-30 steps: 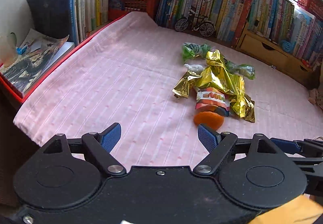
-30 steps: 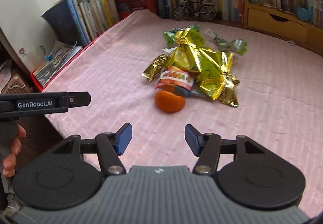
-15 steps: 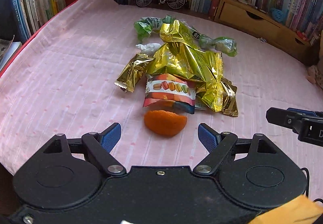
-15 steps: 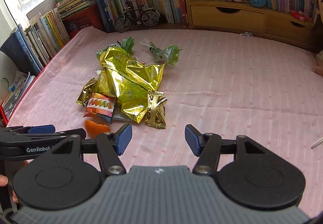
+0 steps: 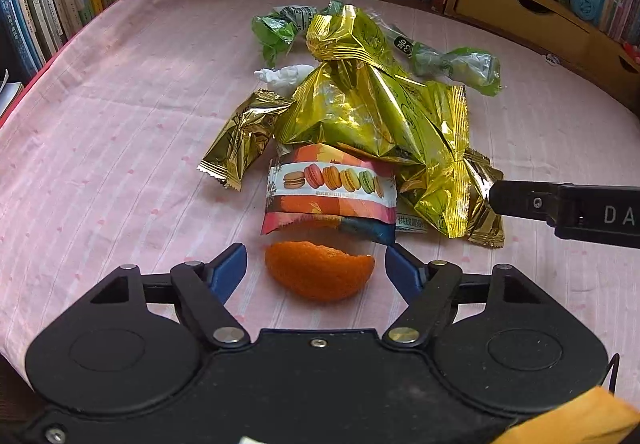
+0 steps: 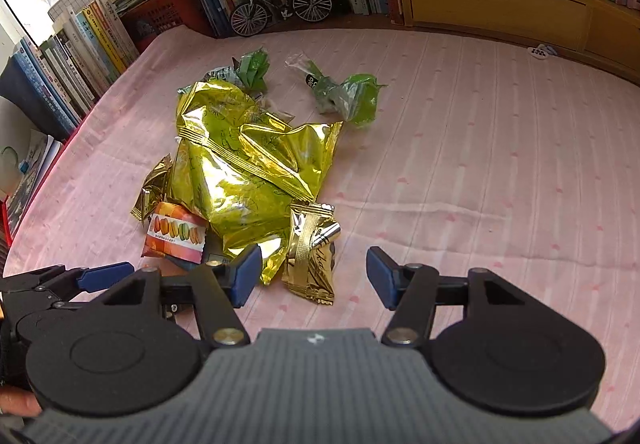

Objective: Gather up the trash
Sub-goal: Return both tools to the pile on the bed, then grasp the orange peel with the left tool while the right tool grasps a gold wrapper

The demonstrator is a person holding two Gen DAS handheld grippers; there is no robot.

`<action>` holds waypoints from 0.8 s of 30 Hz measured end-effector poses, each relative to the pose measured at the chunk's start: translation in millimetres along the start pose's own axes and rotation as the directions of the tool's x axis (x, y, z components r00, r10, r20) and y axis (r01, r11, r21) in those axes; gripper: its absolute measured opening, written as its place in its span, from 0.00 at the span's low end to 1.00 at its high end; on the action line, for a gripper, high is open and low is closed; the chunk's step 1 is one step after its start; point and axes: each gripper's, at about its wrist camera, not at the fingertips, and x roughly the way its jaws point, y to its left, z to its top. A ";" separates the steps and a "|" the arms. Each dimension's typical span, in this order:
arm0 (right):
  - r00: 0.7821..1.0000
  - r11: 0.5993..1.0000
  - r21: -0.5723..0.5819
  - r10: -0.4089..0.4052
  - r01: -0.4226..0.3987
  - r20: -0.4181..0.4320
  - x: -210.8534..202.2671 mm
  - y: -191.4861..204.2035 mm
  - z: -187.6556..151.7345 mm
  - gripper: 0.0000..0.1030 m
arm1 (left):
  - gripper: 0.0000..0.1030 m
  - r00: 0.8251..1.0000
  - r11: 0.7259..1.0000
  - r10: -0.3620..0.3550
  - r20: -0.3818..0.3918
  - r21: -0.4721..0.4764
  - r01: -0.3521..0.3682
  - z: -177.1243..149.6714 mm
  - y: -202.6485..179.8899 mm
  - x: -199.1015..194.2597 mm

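We see the orange peel (image 5: 320,271) lying between our left gripper (image 5: 316,268) pads — jaws closing, not yet touching. Our right gripper (image 6: 314,276), tilted downward, gapes empty over a small gold wrapper (image 6: 310,258) on the pink cloth (image 6: 480,163).

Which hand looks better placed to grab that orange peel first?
Left. The left tool already brackets the peel, its jaws closing with the peel between them, not yet pressing. The right tool sits over a small gold wrapper at the pile's other side.
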 end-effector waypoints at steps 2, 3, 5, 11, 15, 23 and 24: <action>1.000 1.000 0.002 0.003 -0.003 -0.013 7.2 0.7 2.3 0.69 | 0.68 1.000 1.000 0.000 -0.006 -0.004 0.000 0.3 0.2 0.5; 1.000 1.000 0.003 0.006 -0.006 -0.019 10.2 0.4 2.8 0.69 | 0.68 1.000 1.000 -0.003 -0.007 -0.006 0.003 0.1 0.1 0.3; 1.000 1.000 0.001 0.009 -0.009 -0.029 14.9 1.8 3.5 0.69 | 0.68 1.000 1.000 -0.010 -0.008 0.001 0.010 -1.2 -1.2 -0.3; 0.998 1.000 -0.010 0.007 -0.007 -0.058 24.5 2.9 2.3 0.65 | 0.63 1.000 1.000 -0.008 -0.012 0.009 0.008 -5.0 -2.8 2.0; 0.997 1.000 -0.004 0.002 -0.002 -0.072 26.9 1.5 1.0 0.51 | 0.56 1.000 1.000 -0.019 -0.016 -0.016 0.019 -6.1 1.3 2.0; 0.998 1.000 0.000 0.001 -0.001 -0.069 23.9 1.5 -1.7 0.34 | 0.49 1.000 0.999 -0.026 -0.006 -0.030 0.026 -7.5 5.4 -3.9; 0.998 1.000 0.001 0.000 0.000 -0.066 23.0 1.6 -1.8 0.34 | 0.49 1.000 0.999 -0.027 -0.004 -0.031 0.027 -7.9 5.7 -5.1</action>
